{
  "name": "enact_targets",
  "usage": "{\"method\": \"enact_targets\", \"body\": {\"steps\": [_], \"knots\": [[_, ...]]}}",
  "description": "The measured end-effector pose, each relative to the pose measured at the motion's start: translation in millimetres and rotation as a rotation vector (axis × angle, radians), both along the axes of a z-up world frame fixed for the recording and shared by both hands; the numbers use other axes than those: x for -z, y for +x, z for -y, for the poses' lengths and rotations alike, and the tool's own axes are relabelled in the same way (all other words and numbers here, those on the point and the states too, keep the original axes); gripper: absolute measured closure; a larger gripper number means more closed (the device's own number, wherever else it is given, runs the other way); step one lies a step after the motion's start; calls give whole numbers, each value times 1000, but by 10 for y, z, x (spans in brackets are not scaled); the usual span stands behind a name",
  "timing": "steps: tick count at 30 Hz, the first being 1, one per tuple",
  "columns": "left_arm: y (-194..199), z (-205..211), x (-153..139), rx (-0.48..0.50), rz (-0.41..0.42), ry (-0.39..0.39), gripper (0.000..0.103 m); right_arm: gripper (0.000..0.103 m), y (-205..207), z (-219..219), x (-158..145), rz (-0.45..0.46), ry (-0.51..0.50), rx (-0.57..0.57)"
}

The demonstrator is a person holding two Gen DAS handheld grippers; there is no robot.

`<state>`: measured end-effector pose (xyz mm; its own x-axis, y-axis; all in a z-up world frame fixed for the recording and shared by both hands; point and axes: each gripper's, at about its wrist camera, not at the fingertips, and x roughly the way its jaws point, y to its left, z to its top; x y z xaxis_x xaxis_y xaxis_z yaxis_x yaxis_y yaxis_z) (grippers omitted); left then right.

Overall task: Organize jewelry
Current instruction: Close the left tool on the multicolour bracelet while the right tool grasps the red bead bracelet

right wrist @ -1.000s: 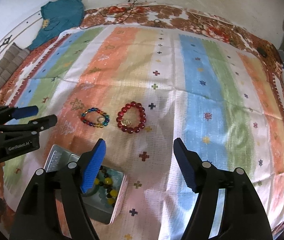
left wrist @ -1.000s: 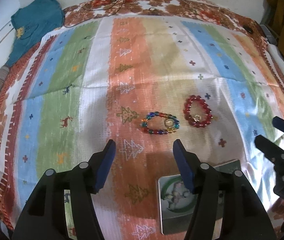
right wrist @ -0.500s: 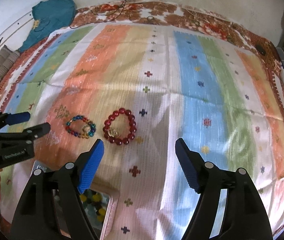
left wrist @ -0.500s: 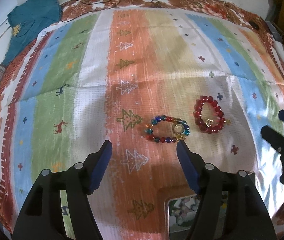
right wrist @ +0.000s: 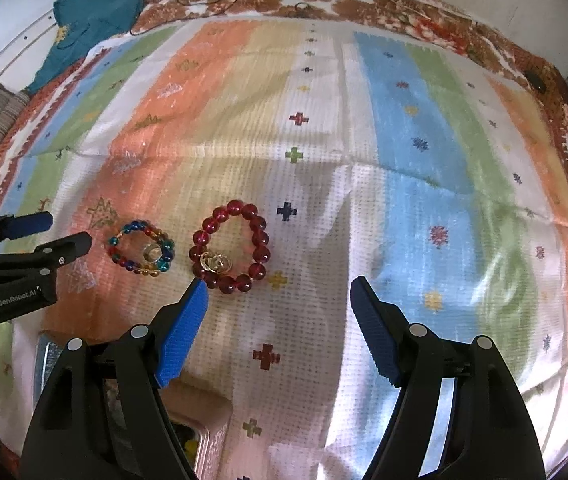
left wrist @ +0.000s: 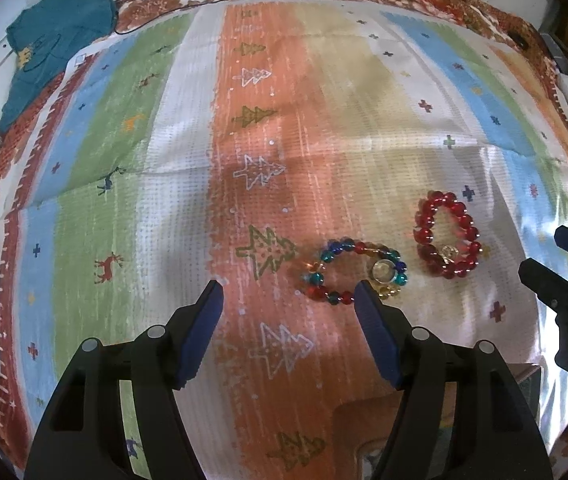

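Since the earlier frames both grippers have been lowered toward the striped woven cloth, and the metal tin has slid almost out of view. The left gripper has just been opening; the right gripper is held open, both empty. The multicoloured glass-bead bracelet lies just beside the red round-bead bracelet with its gold charm, near the cloth's near edge.

The striped cloth lies flat and bare to the far side and to both flanks, open to any approach. Near its middle two obstacles sit just beside each other: a multicoloured bead bracelet and a red bead bracelet. A metal tin blocks the near edge.
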<state>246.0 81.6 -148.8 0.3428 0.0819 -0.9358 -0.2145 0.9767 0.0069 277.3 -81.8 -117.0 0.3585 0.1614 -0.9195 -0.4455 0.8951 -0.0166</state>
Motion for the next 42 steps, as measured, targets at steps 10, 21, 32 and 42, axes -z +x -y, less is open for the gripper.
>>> {"method": "enact_targets", "body": {"steps": [10, 21, 32, 42], "knots": [[138, -43, 149, 18, -27, -12, 35, 30, 120, -131, 151, -9, -32, -22], [277, -27, 343, 51, -83, 4, 38, 30, 269, -207, 336, -22, -80, -11], [287, -13, 476, 84, -88, 54, 47, 30, 364, -199, 541, -52, -100, 2], [242, -49, 502, 71, -74, 71, 94, 86, 282, -281, 562, -81, -86, -55]]}}
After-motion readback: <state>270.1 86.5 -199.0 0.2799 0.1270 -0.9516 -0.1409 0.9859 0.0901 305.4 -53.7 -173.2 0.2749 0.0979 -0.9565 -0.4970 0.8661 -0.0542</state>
